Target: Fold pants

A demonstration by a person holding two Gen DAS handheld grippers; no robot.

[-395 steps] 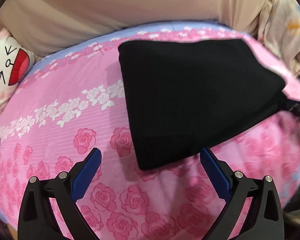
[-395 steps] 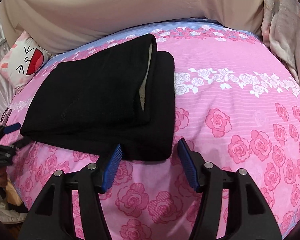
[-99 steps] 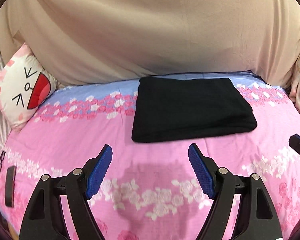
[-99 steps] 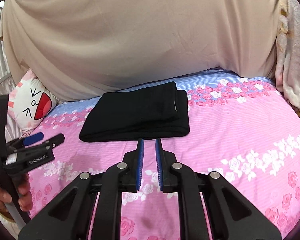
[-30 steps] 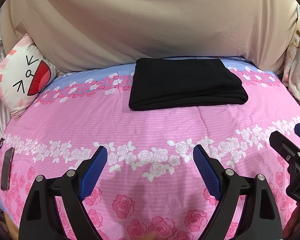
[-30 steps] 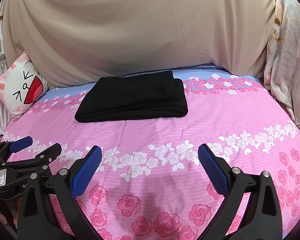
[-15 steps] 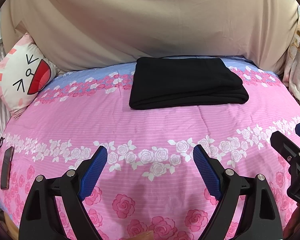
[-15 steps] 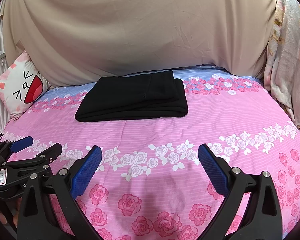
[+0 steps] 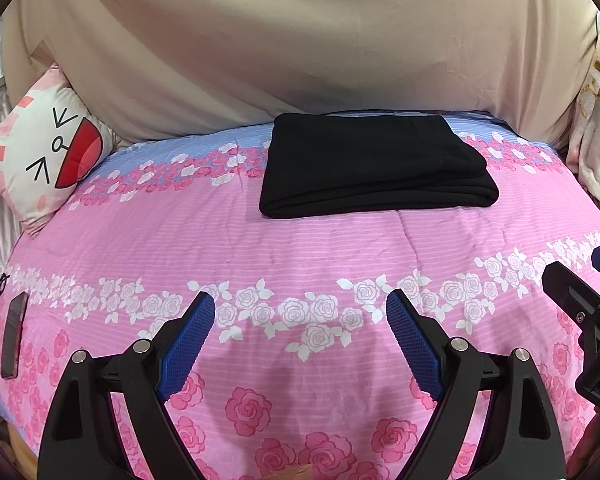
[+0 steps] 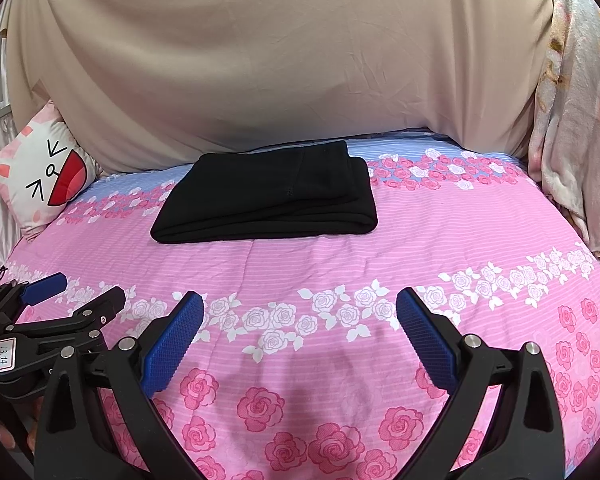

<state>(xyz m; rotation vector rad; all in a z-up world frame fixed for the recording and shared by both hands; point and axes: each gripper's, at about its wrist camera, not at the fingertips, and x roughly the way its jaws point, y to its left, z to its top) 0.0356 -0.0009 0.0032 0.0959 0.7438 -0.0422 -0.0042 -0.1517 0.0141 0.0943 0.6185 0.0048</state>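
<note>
While folded, pants point(image 9: 374, 166) amid bare bedspread point(image 9: 300, 248)

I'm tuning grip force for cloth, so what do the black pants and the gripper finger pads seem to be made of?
The pants look like a thick, soft matte knit, perhaps fleece: no sheen, and rounded, bulky fold edges. The left gripper and right gripper have blue finger pads that look like rubber or plastic with a fine grid texture; which one is unclear.
</note>
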